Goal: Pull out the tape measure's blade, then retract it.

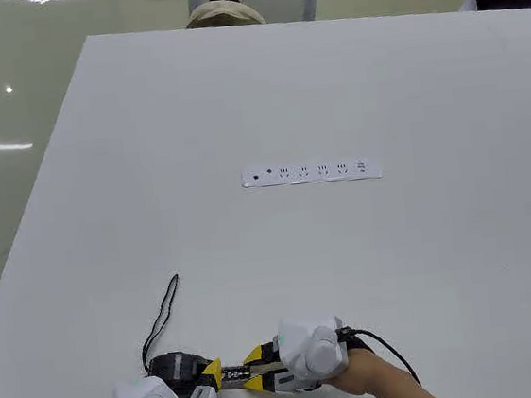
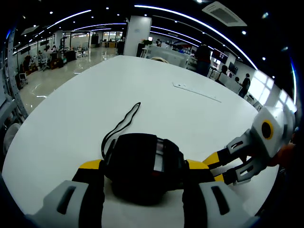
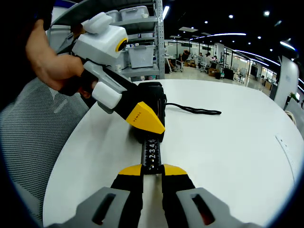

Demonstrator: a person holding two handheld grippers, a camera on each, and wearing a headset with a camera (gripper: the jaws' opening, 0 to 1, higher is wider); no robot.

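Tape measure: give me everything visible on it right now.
The tape measure has a black, plastic-looking case with a grey panel on its upper face. It lies on the white table near the person's edge. A thin black wrist cord trails loose on the table behind it. The left gripper clamps the case between its yellow-tipped fingers. The blade, dark with white numerals 2 to 5, is out a short way, its end pinched by the right gripper.

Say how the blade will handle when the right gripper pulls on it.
The blade is likely stiff: only a short span shows between the case and the right gripper. Thin and smooth-looking, it may slip in the jaws.
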